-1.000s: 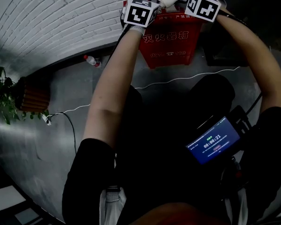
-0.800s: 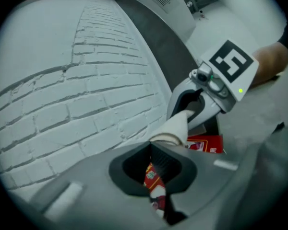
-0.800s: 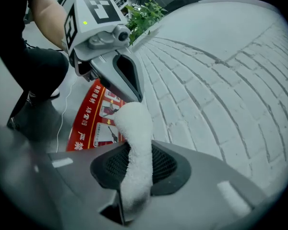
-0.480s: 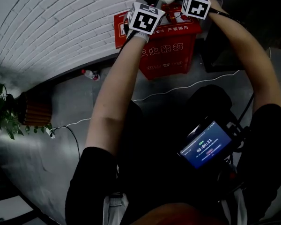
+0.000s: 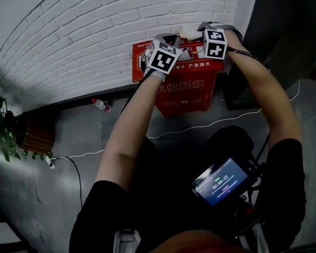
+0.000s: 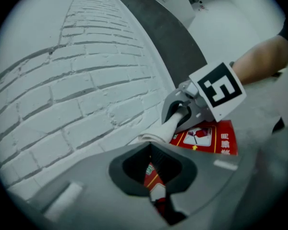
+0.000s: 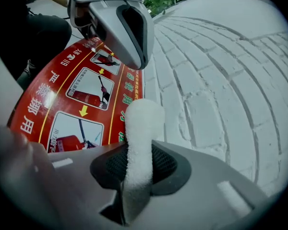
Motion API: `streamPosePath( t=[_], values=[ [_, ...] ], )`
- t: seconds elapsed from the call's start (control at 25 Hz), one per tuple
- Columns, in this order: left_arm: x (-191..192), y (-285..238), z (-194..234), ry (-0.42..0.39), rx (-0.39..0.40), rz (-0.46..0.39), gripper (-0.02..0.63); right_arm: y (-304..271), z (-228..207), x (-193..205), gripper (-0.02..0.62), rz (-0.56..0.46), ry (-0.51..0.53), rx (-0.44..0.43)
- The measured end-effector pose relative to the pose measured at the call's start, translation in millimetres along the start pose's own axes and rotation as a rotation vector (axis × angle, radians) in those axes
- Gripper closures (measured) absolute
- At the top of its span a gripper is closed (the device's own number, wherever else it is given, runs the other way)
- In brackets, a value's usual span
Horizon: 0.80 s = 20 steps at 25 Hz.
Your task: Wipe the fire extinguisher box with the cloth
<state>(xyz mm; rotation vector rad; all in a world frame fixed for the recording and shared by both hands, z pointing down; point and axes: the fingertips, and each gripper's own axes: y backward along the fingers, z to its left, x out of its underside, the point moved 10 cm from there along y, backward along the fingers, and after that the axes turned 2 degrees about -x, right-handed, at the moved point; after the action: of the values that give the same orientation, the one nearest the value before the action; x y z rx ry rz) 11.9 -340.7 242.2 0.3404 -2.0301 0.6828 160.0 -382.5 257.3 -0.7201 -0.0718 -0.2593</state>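
The white cloth [image 7: 143, 121] is pinched in the right tongs [image 7: 137, 166], just over the wall-side edge of the lid of the red fire extinguisher box [image 5: 187, 88]. The left tongs [image 6: 153, 171] are held pressed together alongside.

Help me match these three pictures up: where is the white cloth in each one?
Head view: cloth at top centre, over the box's top.
Left gripper view: cloth just right of centre.
Right gripper view: cloth at lower centre, pinched in the right gripper.
Shared landmark: the red fire extinguisher box, next to the cloth.
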Motion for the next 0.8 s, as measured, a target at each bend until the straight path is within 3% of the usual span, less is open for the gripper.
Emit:
streamPosePath(
  t=[0.48,0.8],
  values=[
    [5.8,26.5,-5.8,0.01,0.02,0.001,0.603,41.1,23.5,-13.2,0.505,-0.079,-0.039,-0.255],
    [9.0,58.6,-25.4,0.032,0.032,-0.05,0.603,90.9,73.3,-35.2,0.505,-0.113,0.012,-0.334]
  ],
)
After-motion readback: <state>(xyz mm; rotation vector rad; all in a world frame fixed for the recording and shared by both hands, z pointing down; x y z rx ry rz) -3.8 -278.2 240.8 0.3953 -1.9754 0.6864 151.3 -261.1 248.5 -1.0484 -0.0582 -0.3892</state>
